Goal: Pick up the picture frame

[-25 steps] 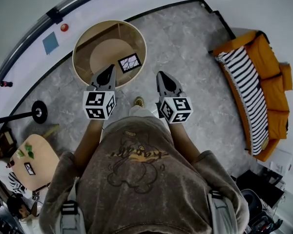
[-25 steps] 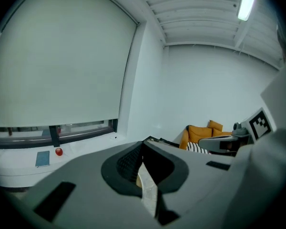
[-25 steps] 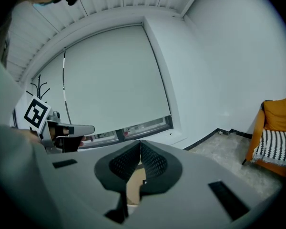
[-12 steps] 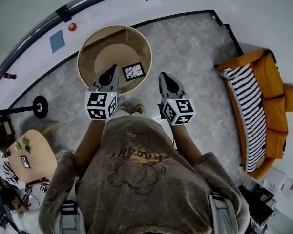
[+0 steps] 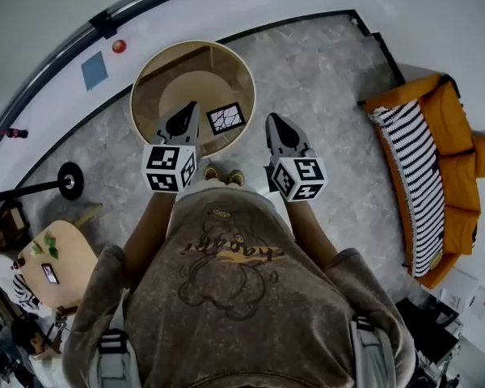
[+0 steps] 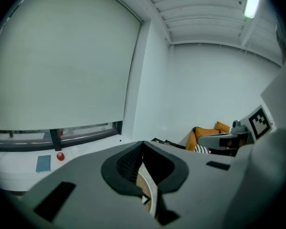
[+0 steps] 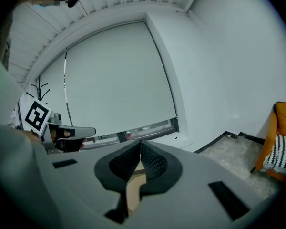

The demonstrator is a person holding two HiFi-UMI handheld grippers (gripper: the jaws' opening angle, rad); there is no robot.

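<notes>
The picture frame (image 5: 225, 118), small and dark-edged with a white picture crossed by dark lines, sits on the round wooden desk (image 5: 178, 87), in the part nearest the person and toward its right. From the head view I cannot tell whether it lies flat or leans.

The left gripper (image 5: 189, 109) hangs over the desk with its tip just left of the frame. In the left gripper view its fingers (image 6: 126, 163) meet at the tips with nothing between them. The right gripper (image 5: 273, 122) is beyond the desk's right rim, over the grey marbled floor (image 5: 323, 79). Its fingers (image 7: 155, 163) are pressed together and hold nothing.

Well off to the right, an orange sofa (image 5: 444, 111) carries a black-and-white striped throw (image 5: 412, 160). To the left, a black round stand base (image 5: 69, 182) rests on the floor.
</notes>
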